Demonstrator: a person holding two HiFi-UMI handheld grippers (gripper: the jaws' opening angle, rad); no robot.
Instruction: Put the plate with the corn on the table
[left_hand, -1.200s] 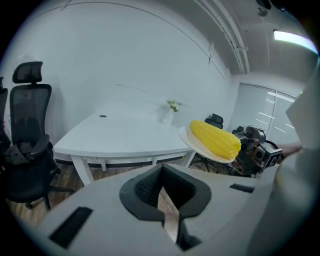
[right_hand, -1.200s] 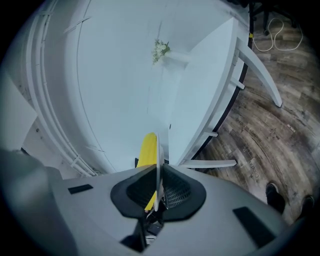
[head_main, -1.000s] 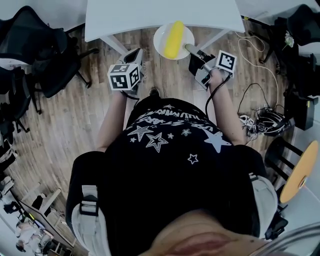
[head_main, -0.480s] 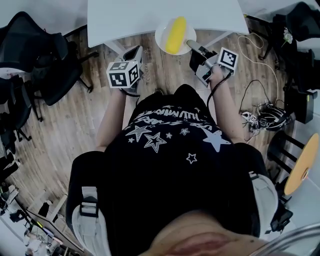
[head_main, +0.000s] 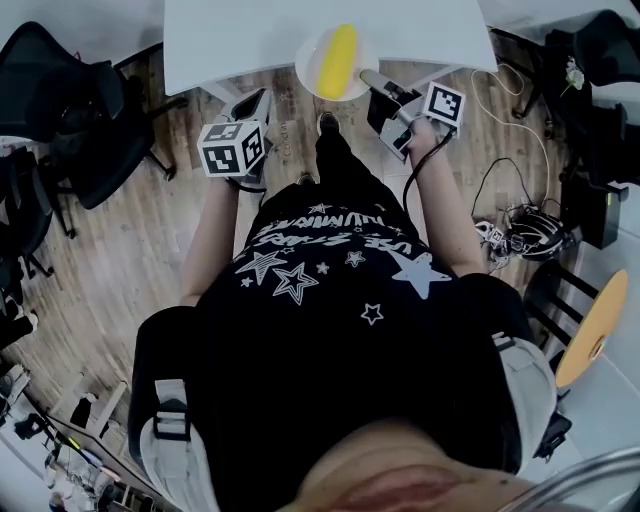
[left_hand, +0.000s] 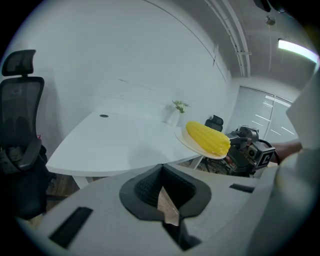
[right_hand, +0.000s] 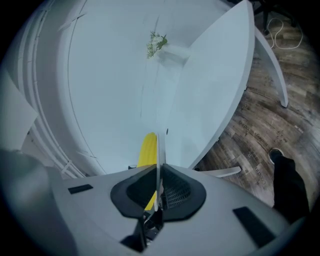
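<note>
1 plate (head_main: 308, 64); 1 corn (head_main: 338, 55); right gripper (head_main: 366, 77) jaws on plate rim; left gripper (head_main: 252, 103) jaws together

From above, a white plate (head_main: 312, 72) carrying a yellow corn (head_main: 338, 55) cob overlaps the near edge of the white tabletop (head_main: 240, 40). The right tongs (head_main: 367, 76) meet the plate's right rim. The left tongs (head_main: 254, 100) hang apart from it, over the wooden floor (head_main: 150, 230). Black office chairs (head_main: 90, 120) stand at the left.
</note>
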